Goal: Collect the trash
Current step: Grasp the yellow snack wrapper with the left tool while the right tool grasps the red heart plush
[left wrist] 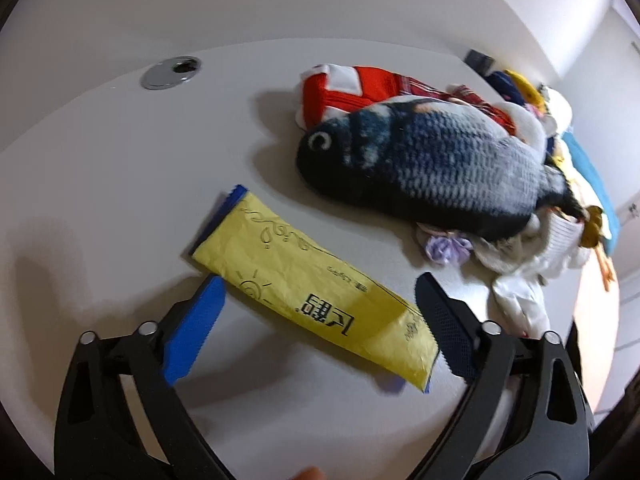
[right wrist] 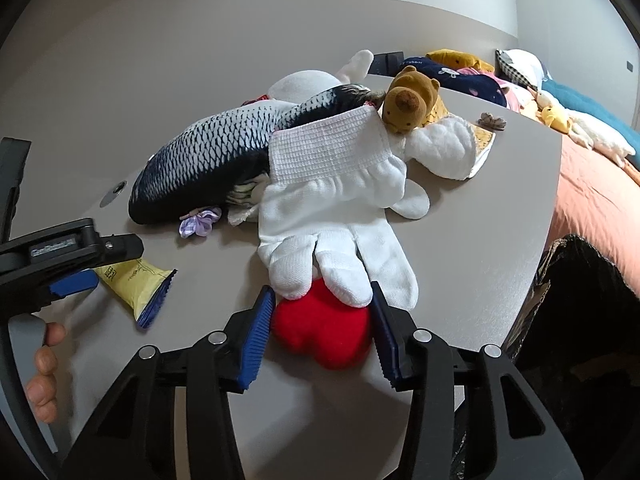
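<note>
Flat yellow foil snack wrapper with blue crimped ends [left wrist: 308,284] lies near the table's [left wrist: 120,168] front edge, between the spread jaws of the left gripper [left wrist: 320,320] — pads not touching it. Probably light, thin, slippery; best pinched across its middle. Right gripper [right wrist: 324,320] straddles a red plush toy [right wrist: 324,332] — contact unclear.

Soft indoor light throws faint shadows across the gray table [left wrist: 100,152], with slight motion blur and heavy fisheye bending at the edges.

Yellow packet [left wrist: 312,284] reads "飞鹤", upside down
</note>
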A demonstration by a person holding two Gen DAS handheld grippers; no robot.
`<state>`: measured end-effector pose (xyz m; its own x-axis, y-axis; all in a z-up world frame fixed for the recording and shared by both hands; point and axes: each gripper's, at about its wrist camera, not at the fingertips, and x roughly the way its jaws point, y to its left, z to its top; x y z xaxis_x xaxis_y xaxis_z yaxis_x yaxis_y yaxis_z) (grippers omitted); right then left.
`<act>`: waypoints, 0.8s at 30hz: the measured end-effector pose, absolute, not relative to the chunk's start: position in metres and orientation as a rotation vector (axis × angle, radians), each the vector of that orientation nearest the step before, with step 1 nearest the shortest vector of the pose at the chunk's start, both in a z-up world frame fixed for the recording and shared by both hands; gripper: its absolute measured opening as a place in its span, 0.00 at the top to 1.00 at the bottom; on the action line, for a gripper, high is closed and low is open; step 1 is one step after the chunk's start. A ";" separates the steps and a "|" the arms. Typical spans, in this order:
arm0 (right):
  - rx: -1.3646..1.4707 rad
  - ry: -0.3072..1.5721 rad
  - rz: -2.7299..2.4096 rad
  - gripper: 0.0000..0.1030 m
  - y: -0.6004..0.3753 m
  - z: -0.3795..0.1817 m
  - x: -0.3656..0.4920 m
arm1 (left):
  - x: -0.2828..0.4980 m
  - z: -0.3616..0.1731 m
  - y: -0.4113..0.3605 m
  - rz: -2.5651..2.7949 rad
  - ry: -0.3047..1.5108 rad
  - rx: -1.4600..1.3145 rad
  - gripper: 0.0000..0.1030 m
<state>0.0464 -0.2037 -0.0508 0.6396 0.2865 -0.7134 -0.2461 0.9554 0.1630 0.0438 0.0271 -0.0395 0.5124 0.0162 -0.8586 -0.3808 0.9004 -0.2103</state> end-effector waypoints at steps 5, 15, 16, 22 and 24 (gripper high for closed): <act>0.082 0.823 0.337 0.53 -0.210 -0.047 0.040 | 0.048 -0.037 0.019 0.271 1.024 -0.357 0.39; 0.129 0.805 0.376 0.53 -0.229 -0.031 0.015 | 0.041 -0.037 0.018 0.256 0.978 -0.362 0.70; 0.128 0.803 0.378 0.53 -0.230 -0.030 0.013 | 0.036 -0.036 0.018 0.256 0.961 -0.364 0.73; 0.129 0.766 0.391 0.53 -0.240 -0.015 -0.007 | 0.008 -0.014 0.003 0.206 0.858 -0.304 0.87; 0.128 0.747 0.385 0.53 -0.243 -0.009 -0.012 | 0.002 -0.006 -0.003 0.179 0.831 -0.292 0.87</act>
